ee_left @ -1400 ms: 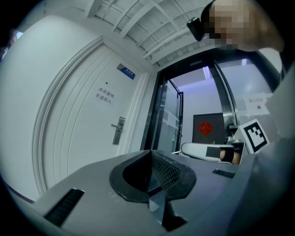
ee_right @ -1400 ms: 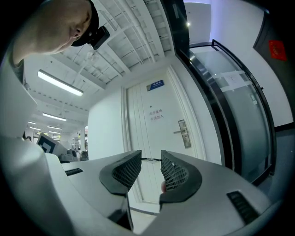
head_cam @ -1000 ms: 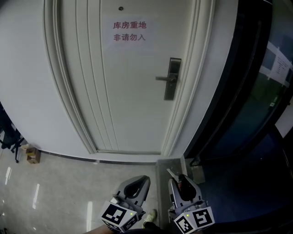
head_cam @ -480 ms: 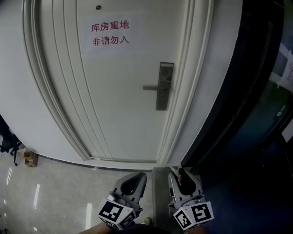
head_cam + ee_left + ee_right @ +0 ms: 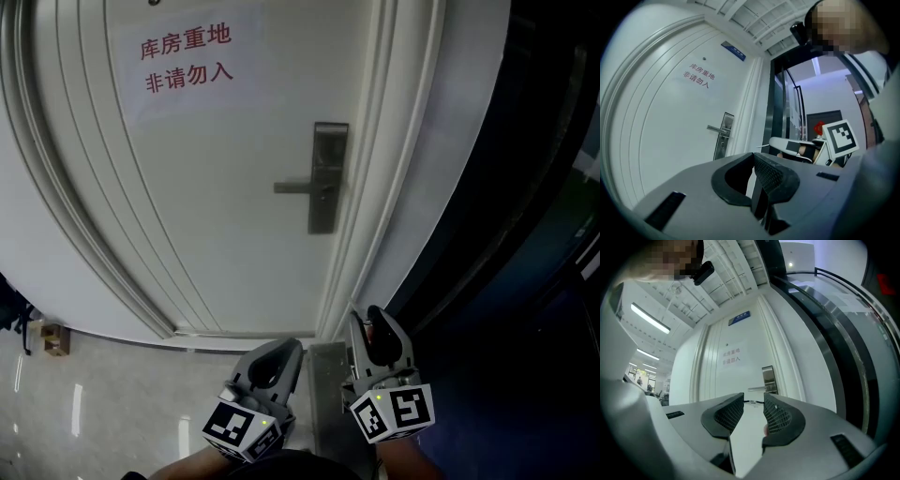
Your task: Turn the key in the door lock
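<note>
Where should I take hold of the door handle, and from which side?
Grip the handle on its bar near the free left end, coming straight at the door, one jaw above and one below. The bar lies level and points left from the plate, so that end probably gives most leverage. The right tool seems to hold the key, so use the left tool.

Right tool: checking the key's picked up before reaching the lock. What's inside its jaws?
A thin key spans the gap at the right tool's tips, pinched between the jaws. Its ends are covered by them.
</note>
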Tool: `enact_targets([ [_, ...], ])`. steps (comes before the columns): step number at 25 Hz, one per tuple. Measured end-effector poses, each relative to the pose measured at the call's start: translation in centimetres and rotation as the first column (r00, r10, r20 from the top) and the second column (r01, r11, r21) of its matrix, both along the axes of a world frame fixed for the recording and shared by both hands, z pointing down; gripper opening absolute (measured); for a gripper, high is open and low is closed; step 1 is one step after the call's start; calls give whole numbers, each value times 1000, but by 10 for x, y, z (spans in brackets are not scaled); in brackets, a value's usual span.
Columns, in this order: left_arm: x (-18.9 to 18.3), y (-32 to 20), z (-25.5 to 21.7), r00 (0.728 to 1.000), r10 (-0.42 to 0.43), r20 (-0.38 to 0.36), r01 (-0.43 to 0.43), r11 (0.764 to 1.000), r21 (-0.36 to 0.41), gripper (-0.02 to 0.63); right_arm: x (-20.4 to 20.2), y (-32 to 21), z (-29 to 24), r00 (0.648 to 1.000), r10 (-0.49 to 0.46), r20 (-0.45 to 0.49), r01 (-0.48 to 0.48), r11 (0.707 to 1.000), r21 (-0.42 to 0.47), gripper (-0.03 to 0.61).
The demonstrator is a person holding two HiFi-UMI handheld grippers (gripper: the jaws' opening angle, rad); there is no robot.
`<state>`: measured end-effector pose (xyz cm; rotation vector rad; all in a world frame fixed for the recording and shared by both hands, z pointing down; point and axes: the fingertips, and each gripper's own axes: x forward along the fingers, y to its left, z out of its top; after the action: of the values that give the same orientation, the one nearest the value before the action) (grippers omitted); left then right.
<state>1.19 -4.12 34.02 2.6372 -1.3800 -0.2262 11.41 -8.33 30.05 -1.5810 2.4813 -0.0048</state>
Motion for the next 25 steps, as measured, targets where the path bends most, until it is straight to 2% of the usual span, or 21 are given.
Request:
enact_targets([
  [5, -7, -55, -6, 999, 34, 5, -34, 999, 16, 18, -11, -62, -2, 998, 59, 0, -59, 998, 27, 133],
  [14, -21, -130, 7, 997, 72, 12, -72, 997, -32, 18, -22, -167, 10, 988, 155, -9, -154, 985, 72, 133],
  [25, -44, -178, 23, 996, 66, 55, -63, 997, -54, 18, -38, -240, 29, 985, 171, -4, -170, 981, 94, 133],
])
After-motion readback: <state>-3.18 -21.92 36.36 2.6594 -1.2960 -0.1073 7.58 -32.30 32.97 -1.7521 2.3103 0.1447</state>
